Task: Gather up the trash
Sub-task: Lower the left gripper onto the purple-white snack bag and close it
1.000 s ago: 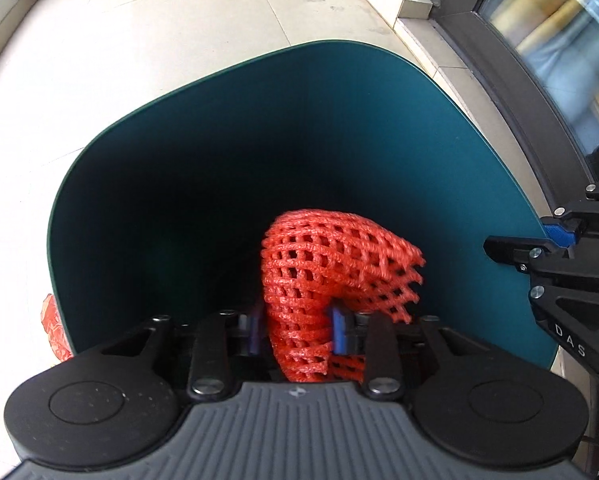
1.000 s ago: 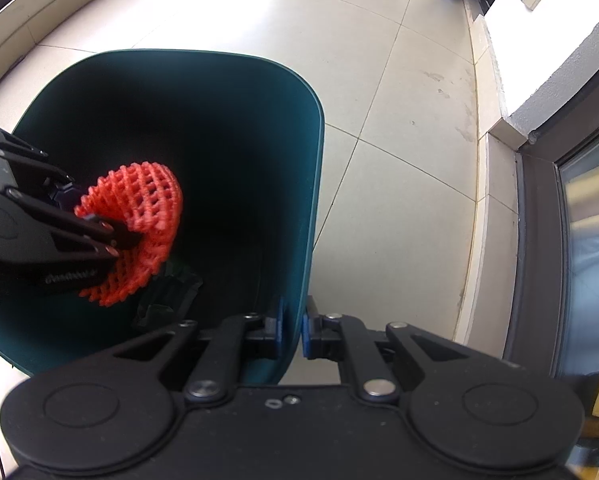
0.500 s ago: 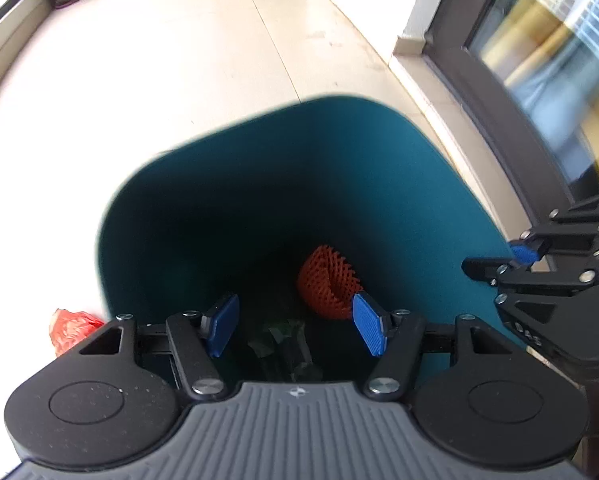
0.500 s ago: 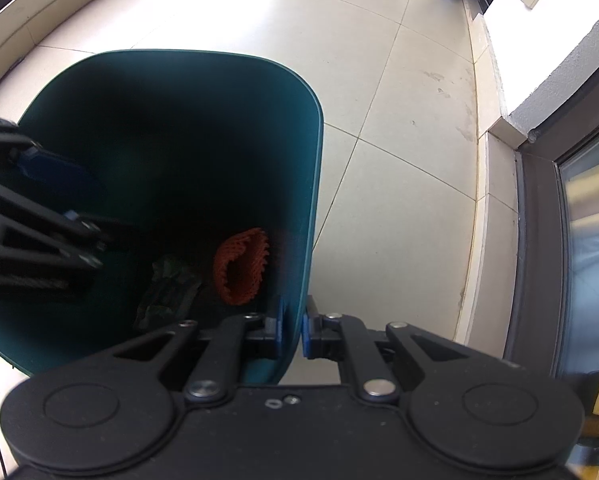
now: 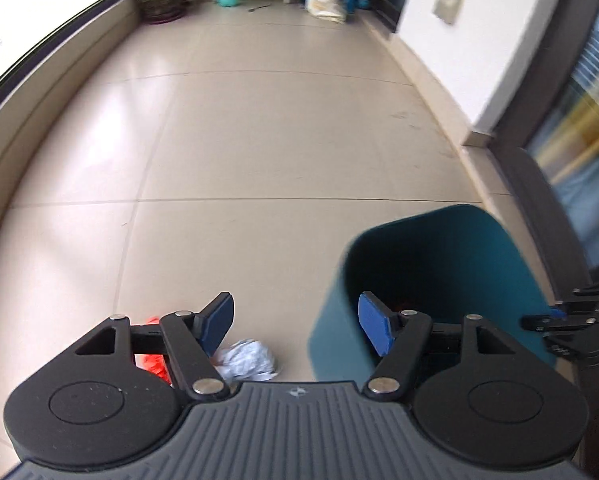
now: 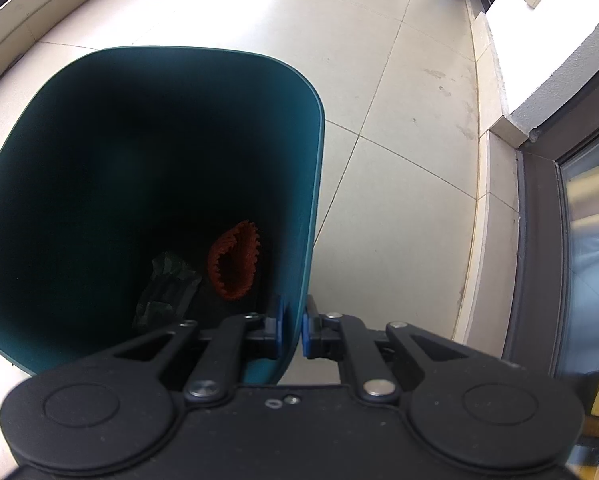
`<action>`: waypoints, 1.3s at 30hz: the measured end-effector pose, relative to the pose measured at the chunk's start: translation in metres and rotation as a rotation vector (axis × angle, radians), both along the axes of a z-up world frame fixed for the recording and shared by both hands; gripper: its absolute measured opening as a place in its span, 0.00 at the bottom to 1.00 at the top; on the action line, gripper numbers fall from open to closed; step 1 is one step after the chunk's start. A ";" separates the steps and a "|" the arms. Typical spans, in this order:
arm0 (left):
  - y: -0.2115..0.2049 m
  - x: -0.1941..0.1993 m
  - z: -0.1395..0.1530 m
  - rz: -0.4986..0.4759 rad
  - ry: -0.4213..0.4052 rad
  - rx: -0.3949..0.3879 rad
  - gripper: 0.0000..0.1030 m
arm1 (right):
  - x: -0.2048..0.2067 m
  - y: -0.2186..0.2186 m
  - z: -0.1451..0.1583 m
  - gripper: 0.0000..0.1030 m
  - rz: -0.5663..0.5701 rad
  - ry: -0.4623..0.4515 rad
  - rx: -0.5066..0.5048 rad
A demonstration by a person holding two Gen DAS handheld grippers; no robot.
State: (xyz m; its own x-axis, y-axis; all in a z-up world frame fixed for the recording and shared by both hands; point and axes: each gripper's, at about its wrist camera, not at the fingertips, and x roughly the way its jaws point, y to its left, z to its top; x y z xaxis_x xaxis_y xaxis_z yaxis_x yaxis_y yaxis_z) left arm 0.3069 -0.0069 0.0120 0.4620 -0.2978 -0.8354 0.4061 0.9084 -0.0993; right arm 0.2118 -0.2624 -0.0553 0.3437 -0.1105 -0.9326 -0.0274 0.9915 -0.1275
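1. Teal plastic, thin-walled: the bin [image 6: 147,152] stands on the pale tiled floor [image 5: 259,140], and the right gripper [image 6: 293,332] is pinched tight on its near rim, one pad inside the wall and one outside.
2. Down in the bin lie a curled red foam net [image 6: 235,266] and a dark crumpled wrapper [image 6: 167,288] beside it.
3. The left gripper [image 5: 295,326] has just been opening and now stands wide, nothing between its pads, to the left of the bin.
4. On the floor below it, a crumpled white paper ball [image 5: 247,362] and, just beside that, a red scrap [image 5: 153,360] half hidden behind the gripper's linkage.
5. I'd judge the paper ball feather-light and soft; it should squash rather than slip. Best taken across its middle with wide jaws closed firmly.
6. The red scrap looks flimsy; pinch a raised fold, not a flat edge.
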 end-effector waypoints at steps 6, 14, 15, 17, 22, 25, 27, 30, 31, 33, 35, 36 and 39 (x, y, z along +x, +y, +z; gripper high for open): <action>0.045 0.011 -0.040 0.125 0.041 0.030 0.74 | 0.001 -0.001 -0.001 0.09 -0.001 0.010 0.004; 0.083 0.030 -0.106 0.268 0.129 0.032 0.81 | 0.005 0.000 -0.002 0.09 -0.002 0.020 -0.005; 0.089 0.031 -0.116 0.299 0.148 0.031 0.81 | 0.005 0.000 -0.003 0.09 -0.001 0.021 -0.007; 0.105 0.037 -0.134 0.357 0.184 0.048 0.81 | 0.005 0.001 -0.003 0.09 -0.004 0.022 -0.010; 0.149 0.038 -0.173 0.489 0.273 0.049 0.81 | 0.006 0.004 -0.004 0.09 -0.003 0.027 -0.019; 0.164 0.024 -0.190 0.504 0.303 0.042 0.81 | 0.006 0.005 -0.004 0.09 -0.004 0.026 -0.021; 0.168 0.010 -0.202 0.477 0.337 0.030 0.81 | 0.006 0.005 -0.005 0.09 -0.005 0.026 -0.020; 0.160 -0.014 -0.218 0.412 0.375 0.042 0.81 | 0.006 0.005 -0.005 0.10 -0.004 0.026 -0.020; 0.155 -0.022 -0.224 0.379 0.387 0.051 0.81 | 0.006 0.006 -0.005 0.10 -0.005 0.025 -0.020; 0.142 -0.039 -0.236 0.316 0.401 0.095 0.81 | 0.006 0.006 -0.005 0.11 -0.006 0.025 -0.020; 0.131 -0.052 -0.247 0.271 0.403 0.127 0.81 | 0.005 0.007 -0.005 0.11 -0.004 0.027 -0.021; 0.128 -0.056 -0.253 0.258 0.402 0.137 0.81 | 0.004 0.007 -0.006 0.11 -0.002 0.028 -0.023; 0.122 -0.063 -0.268 0.245 0.398 0.175 0.81 | 0.005 0.007 -0.006 0.11 0.000 0.031 -0.023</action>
